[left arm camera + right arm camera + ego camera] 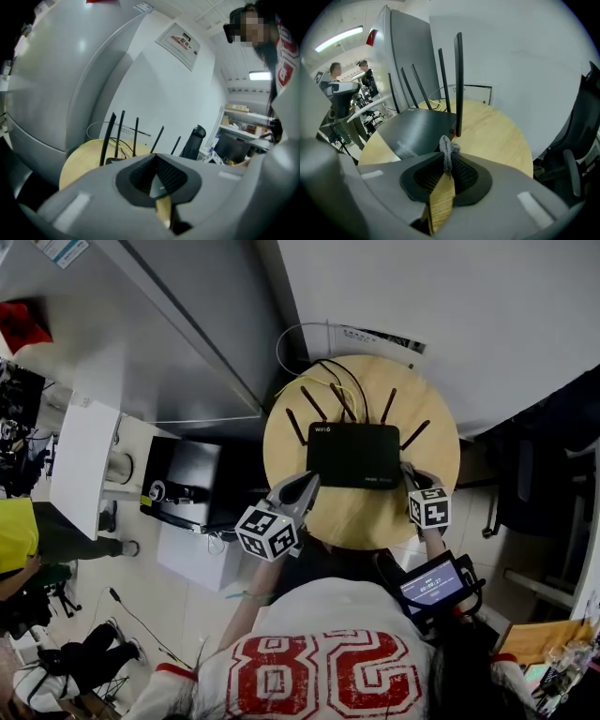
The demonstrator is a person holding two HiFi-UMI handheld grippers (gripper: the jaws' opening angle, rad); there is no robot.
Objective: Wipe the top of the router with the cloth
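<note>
A black router (354,455) with several upright antennas lies on a round wooden table (375,517). In the head view my left gripper (307,482) is at the router's front left corner. Its jaws are shut with nothing between them (157,180). My right gripper (407,471) is at the router's front right corner. In the right gripper view it (447,165) is shut on a twisted bit of grey cloth (447,149), just short of the router's top (417,129). The rest of the cloth is hidden. One antenna (459,84) stands right ahead.
Cables (323,376) run off the table's far edge to the wall. A black device (183,484) and a white cabinet (84,465) stand on the floor to the left. A dark office chair (576,154) is at the right. People stand far left (335,70).
</note>
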